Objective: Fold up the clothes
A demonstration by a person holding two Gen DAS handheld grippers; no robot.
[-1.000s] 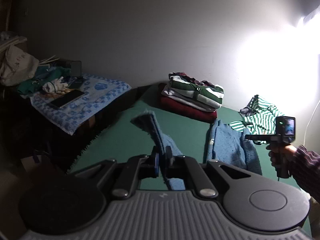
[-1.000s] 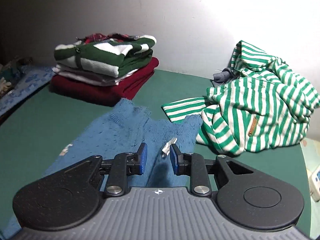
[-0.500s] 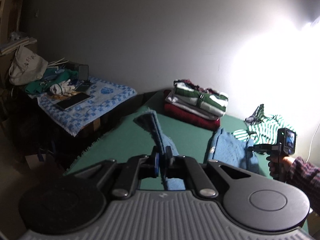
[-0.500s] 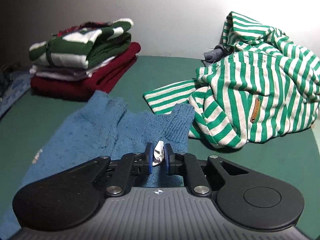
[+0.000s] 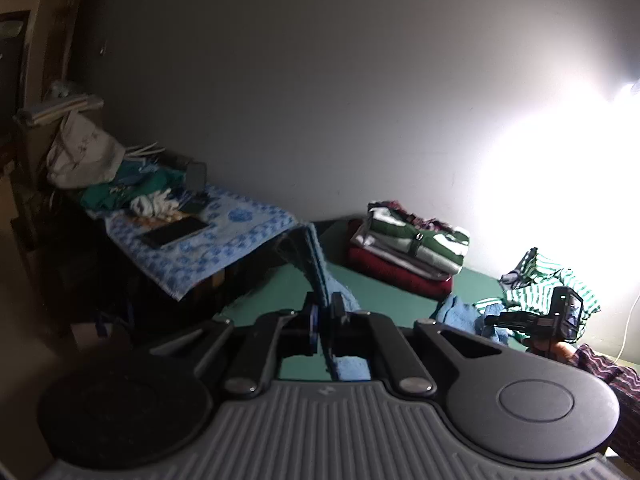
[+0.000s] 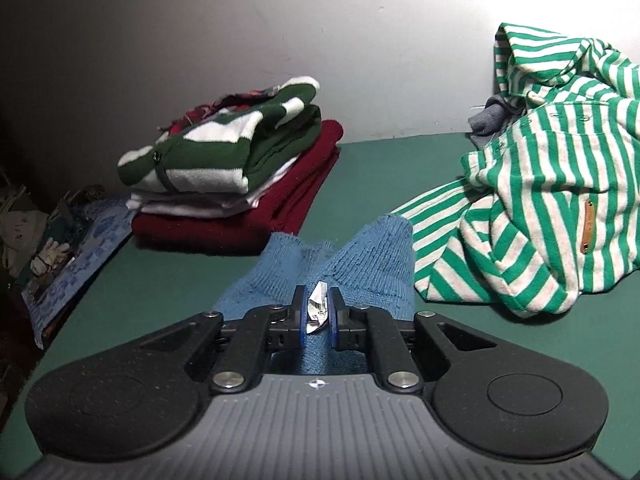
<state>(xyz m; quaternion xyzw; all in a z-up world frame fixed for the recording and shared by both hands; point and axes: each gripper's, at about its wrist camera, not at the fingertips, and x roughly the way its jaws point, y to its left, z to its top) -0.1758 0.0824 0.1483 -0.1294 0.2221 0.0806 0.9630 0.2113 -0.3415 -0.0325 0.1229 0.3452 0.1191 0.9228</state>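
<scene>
A blue knit sweater (image 6: 360, 264) lies on the green table (image 6: 168, 280). My left gripper (image 5: 323, 312) is shut on one edge of the blue sweater (image 5: 318, 264) and holds it raised, the cloth standing up from the jaws. My right gripper (image 6: 317, 308) is shut on the sweater's other edge with its white label (image 6: 317, 300) between the pads, lifted off the table. The right gripper also shows in the left wrist view (image 5: 496, 319), held in a hand.
A stack of folded clothes (image 6: 236, 176) stands at the back by the wall. A crumpled green-and-white striped garment (image 6: 560, 200) lies at the right. A side table with a blue patterned cloth (image 5: 208, 240), a phone and bags stands to the left.
My right gripper closed on the sweater's edge with the label and lifted it. My left gripper rose and pulled back with its edge, so the sweater lifts off the table.
</scene>
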